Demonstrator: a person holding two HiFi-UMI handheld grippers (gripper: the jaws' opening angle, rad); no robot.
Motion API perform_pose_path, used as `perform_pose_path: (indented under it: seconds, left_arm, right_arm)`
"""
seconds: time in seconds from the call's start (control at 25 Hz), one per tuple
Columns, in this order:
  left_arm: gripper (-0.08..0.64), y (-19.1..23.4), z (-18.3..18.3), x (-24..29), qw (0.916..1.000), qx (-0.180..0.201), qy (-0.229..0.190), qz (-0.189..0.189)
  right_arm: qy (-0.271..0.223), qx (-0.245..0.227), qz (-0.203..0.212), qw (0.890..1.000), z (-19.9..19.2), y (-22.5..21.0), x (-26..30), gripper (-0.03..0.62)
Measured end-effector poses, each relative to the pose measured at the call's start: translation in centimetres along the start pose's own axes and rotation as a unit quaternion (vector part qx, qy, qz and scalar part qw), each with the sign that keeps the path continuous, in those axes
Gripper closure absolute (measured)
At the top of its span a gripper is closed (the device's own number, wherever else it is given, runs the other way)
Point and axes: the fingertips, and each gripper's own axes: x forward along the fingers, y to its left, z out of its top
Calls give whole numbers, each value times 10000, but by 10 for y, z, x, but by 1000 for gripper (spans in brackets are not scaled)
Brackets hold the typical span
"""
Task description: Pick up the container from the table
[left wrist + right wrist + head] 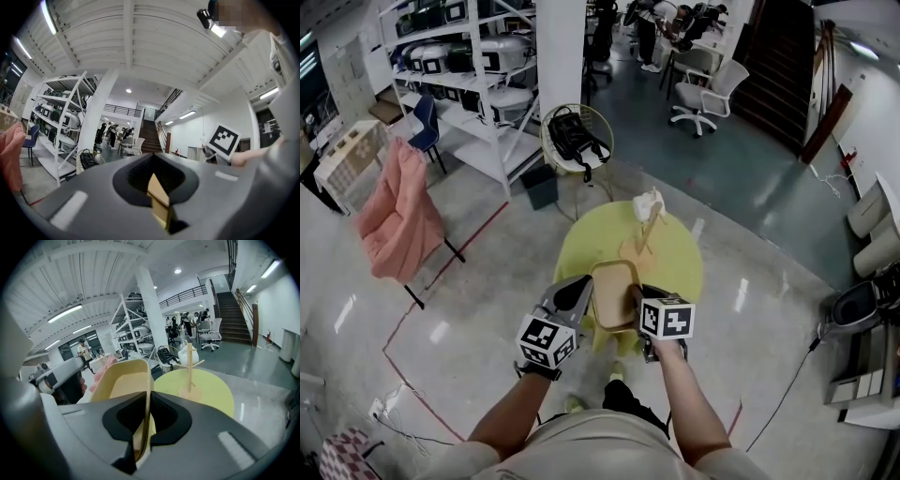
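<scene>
One round yellow table [677, 251] stands on the floor. At its near edge is the single container [614, 295], a pale tan tub with its open side up, held between the two grippers. Whether its base still touches the tabletop cannot be told. The left gripper [581, 292] has its jaws clamped on the tub's left wall, a thin tan edge pinched between the dark pads [136, 176]. The right gripper [146, 420] grips the right wall the same way, jaws narrow with the rim running up between them. Toward the table's far edge stands one wooden peg stand [643, 239], upright, carrying one white cup-like item [649, 204] at its top.
</scene>
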Motion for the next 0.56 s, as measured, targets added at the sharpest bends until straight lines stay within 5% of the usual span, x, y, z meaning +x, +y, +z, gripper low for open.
perform_pose_path:
  seconds: [0.56]
  left_arm:
    - [554, 2, -3, 8, 10000, -30, 43, 18]
  right_arm:
    - [3, 16, -15, 10000, 3, -7, 5, 563]
